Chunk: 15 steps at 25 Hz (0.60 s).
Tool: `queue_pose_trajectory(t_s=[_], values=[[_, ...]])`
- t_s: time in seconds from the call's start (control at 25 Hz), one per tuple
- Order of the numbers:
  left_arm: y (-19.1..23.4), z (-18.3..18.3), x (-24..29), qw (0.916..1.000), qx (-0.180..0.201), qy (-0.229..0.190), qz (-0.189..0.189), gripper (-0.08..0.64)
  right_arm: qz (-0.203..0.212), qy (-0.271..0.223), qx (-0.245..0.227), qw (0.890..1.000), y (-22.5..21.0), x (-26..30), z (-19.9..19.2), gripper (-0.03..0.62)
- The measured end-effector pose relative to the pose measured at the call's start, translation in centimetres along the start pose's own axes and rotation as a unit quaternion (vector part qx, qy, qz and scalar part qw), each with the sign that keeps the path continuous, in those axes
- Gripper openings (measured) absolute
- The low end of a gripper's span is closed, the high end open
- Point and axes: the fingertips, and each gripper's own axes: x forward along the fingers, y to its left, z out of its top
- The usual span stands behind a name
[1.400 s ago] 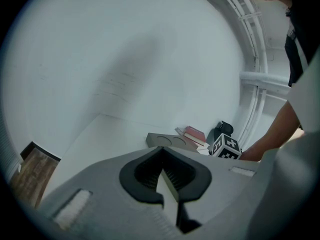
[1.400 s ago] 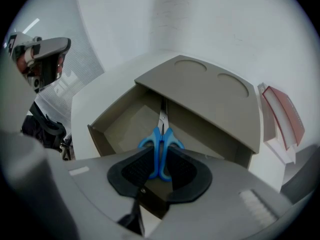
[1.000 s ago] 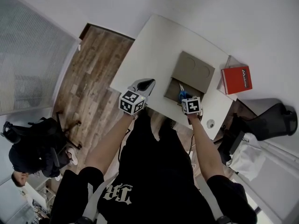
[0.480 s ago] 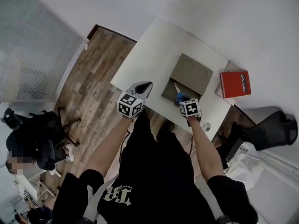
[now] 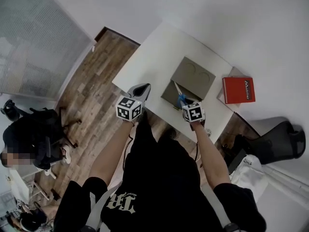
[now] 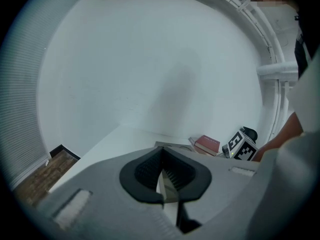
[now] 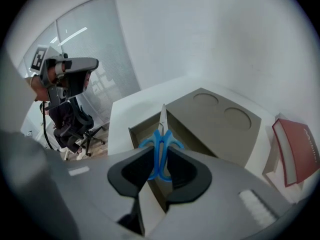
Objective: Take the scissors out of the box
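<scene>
R gripper (image 7: 161, 152) is clamped on the blue handles of the scissors (image 7: 162, 126), blades up over the open box (image 7: 225, 134) at centre frame, seemingly lifted clear, so only setting them down is left; L gripper (image 6: 162, 166) is closed, empty.

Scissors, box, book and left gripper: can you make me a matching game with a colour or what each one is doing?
Column one:
1. scissors
2. box
3. book
4. left gripper

Column two:
A. red, lying beside the box
B. jaws together, nothing in them
C. blue handles, pinched by the right gripper
D. brownish, open on the white table

Right pairs: 1-C, 2-D, 3-A, 4-B
</scene>
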Motion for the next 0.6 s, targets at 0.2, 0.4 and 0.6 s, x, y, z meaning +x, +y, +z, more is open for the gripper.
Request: queue_pose_trajectory(t_s=[0.2,0.4,0.6], values=[[-1.5,0.7,-0.1,0.9998,0.005,-0.015,0.010,0.002,-0.003,-0.036,-0.011,0.999,-0.5,-2.2,1.8,0.087],[-3.1,2.3,0.1,0.9992,0.016,-0.033,0.014,0.002,-0.010,-0.081,0.000,0.997,-1.7,-4.7,3.8,0.087],[-4.2,4.5,-0.1,0.9979,0.028,-0.054,0.023,0.002,-0.023,-0.120,-0.001,0.993,-2.7,-7.5,6.0,0.087]])
